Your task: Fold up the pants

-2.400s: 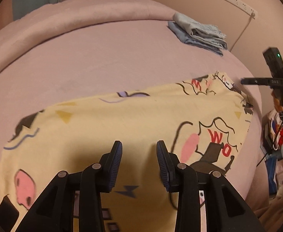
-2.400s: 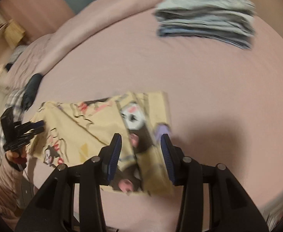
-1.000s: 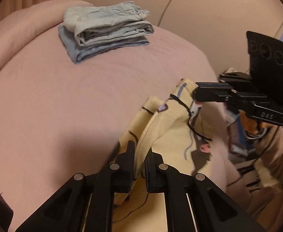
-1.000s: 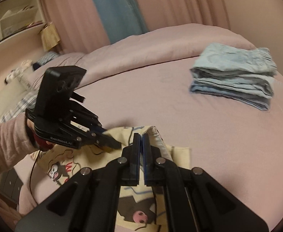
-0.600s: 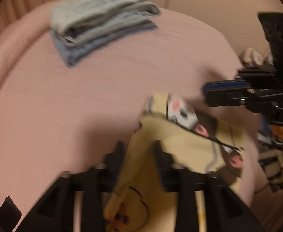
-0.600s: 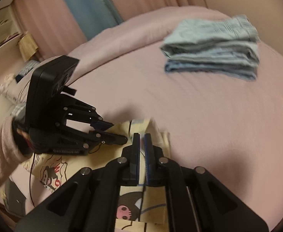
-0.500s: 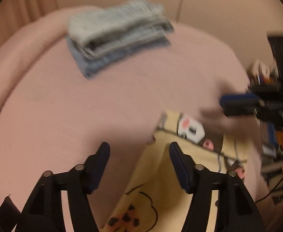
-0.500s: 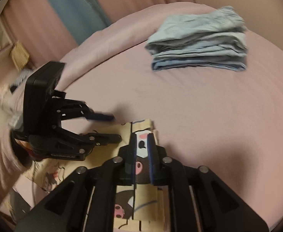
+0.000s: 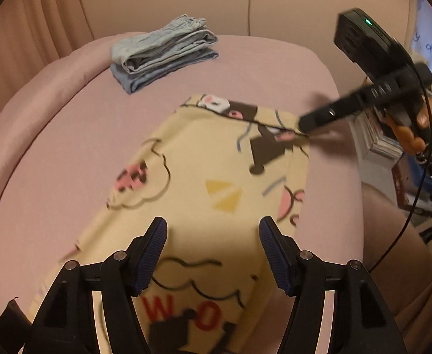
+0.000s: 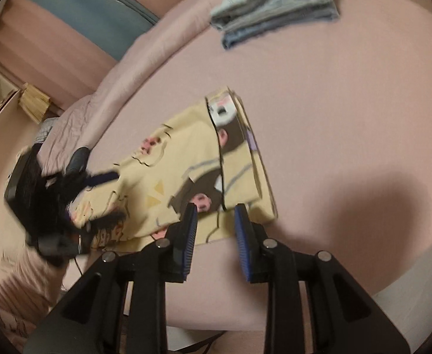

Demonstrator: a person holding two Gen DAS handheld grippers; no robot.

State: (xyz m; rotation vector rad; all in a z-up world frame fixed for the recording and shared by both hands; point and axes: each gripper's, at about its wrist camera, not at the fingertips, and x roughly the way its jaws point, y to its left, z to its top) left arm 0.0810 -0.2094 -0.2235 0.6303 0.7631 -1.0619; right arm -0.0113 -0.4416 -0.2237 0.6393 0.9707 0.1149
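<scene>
Left tongs [image 9: 213, 244] wide, just opened, empty, above pants [image 9: 216, 183]. Right tongs [image 10: 216, 221] narrow gap, opening, empty, at pants' near edge. Bare bed [image 10: 348, 103] beyond; folded stack [image 9: 162, 50] far.

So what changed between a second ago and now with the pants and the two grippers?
Both grippers let go: the left gripper and right gripper, a second ago pinching the yellow cartoon-print pants, have just been opening, with nothing clamped between their jaws. The carried edge now lies folded over, flat on the pink bed. The folded blue-grey clothes stack stayed put.
</scene>
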